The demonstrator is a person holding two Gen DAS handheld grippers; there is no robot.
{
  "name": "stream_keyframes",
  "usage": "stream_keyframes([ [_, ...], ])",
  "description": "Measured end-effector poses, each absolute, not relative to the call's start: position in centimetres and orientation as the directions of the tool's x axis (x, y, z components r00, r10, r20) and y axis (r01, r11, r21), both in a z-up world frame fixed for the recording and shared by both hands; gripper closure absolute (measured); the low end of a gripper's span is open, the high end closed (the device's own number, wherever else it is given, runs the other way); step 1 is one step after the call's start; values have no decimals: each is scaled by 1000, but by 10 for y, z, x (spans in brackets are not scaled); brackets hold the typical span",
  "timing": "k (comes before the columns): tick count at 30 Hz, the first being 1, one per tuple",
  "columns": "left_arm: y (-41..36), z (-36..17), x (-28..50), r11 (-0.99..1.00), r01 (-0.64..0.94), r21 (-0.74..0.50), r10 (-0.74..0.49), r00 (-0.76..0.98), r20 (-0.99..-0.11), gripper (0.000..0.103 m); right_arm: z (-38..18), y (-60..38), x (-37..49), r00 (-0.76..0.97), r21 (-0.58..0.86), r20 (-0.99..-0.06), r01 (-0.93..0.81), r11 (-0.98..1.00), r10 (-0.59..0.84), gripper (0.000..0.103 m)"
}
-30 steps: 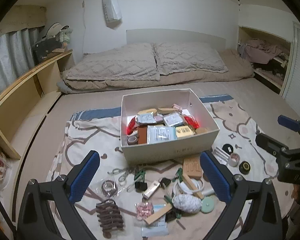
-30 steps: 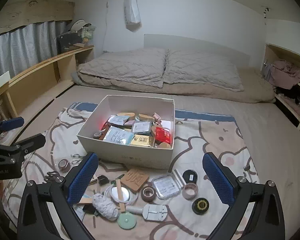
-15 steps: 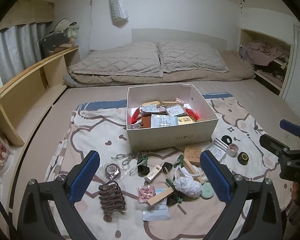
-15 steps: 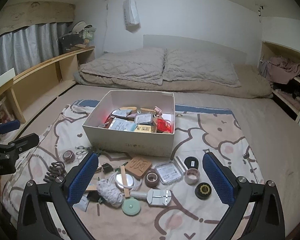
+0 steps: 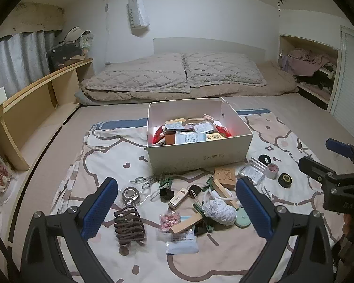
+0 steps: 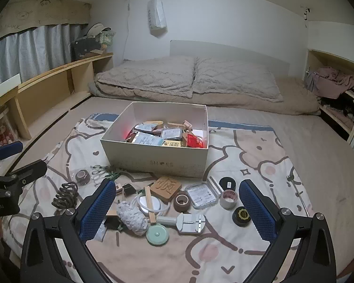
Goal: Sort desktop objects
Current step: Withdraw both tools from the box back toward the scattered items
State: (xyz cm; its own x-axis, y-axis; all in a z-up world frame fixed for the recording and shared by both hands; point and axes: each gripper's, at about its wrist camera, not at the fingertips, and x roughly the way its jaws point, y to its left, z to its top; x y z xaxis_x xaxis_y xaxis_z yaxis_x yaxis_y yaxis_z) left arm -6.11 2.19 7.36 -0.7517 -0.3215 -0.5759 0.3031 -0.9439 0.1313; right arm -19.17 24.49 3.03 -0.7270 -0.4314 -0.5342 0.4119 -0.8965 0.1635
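Observation:
A white shoe box [image 5: 198, 156] [image 6: 153, 158] holding several packets stands on a printed blanket. In front of it lie loose items: a brown hair claw [image 5: 129, 225] [image 6: 65, 194], a carved wooden block [image 5: 225, 175] [image 6: 165, 187], a white yarn ball [image 5: 218, 208] [image 6: 132, 217], a clear case [image 6: 201, 194], tape rolls [image 6: 182, 202], a mint round disc [image 6: 157, 235] and a black round tin [image 6: 241, 215]. My left gripper [image 5: 177, 208] hangs open above the pile, holding nothing. My right gripper [image 6: 178, 210] is open too, empty, over the right part of the pile.
The blanket [image 5: 106, 155] covers a bed with two grey pillows [image 5: 177, 75] at the back. A wooden shelf [image 5: 35, 99] runs along the left. Clothes fill an alcove [image 5: 309, 66] on the right. A white bag [image 6: 156, 14] hangs on the wall.
Both grippers have pulled back and risen from the box, so it and the pile look smaller and further away. Both stay open; nothing was picked up.

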Motion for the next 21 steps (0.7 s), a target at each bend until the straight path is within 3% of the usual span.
stream_keyframes([
  [21, 2, 22, -66, -928, 353, 122, -342, -673, -655, 2, -12, 217, -202, -649, 193, -609, 436, -879, -456, 0],
])
